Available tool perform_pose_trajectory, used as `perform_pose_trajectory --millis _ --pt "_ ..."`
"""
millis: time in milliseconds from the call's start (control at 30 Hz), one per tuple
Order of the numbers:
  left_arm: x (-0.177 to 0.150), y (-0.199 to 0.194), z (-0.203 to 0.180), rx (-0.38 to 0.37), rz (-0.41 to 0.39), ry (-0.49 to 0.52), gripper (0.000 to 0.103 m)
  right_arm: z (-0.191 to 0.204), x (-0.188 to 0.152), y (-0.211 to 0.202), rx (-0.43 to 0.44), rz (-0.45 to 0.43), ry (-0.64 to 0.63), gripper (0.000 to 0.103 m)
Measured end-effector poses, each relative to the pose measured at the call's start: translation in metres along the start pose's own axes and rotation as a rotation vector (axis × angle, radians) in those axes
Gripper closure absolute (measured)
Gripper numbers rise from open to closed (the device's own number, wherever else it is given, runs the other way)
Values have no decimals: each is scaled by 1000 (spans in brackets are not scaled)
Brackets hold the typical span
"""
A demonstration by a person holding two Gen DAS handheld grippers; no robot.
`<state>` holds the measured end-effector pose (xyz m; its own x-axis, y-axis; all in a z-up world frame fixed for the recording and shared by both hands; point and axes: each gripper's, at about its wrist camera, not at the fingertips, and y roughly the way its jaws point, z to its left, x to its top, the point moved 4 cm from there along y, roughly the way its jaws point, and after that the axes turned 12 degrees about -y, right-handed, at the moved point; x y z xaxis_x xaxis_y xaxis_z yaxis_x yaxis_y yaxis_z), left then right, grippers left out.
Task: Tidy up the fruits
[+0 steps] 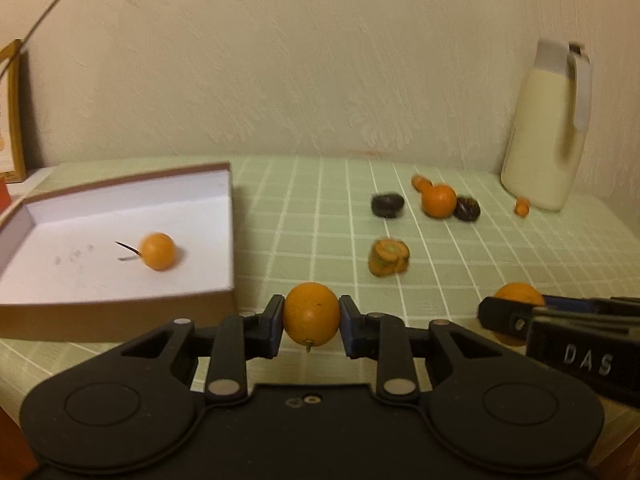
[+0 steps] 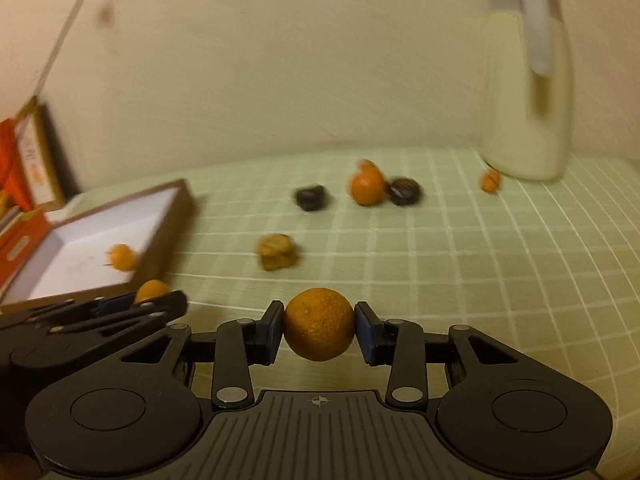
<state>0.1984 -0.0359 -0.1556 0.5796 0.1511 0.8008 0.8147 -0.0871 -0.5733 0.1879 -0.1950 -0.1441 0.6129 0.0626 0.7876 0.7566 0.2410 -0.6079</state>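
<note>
Tilted downward side by side above the near edge of the checked tablecloth [image 2: 460,280], the left gripper [image 1: 311,320] is clamped on a small orange [image 1: 311,314] beside the box [image 1: 120,304], while the right gripper [image 2: 319,330] is clamped on another orange [image 2: 319,324].

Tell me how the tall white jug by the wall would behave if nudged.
The white jug is tall on a narrow base, so a high push would probably tip it. It looks full, so likely heavy. The small orange piece beside its base might get knocked.
</note>
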Motion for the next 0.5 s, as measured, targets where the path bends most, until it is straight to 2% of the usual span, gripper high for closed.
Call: perform_pose_trajectory --millis 233,500 --pt "24 -43 32 36 -70 1 84 49 29 -22 92 -88 -66 64" --pt "42 -88 83 116 -113 -58 84 109 51 -49 190 -181 -142 64"
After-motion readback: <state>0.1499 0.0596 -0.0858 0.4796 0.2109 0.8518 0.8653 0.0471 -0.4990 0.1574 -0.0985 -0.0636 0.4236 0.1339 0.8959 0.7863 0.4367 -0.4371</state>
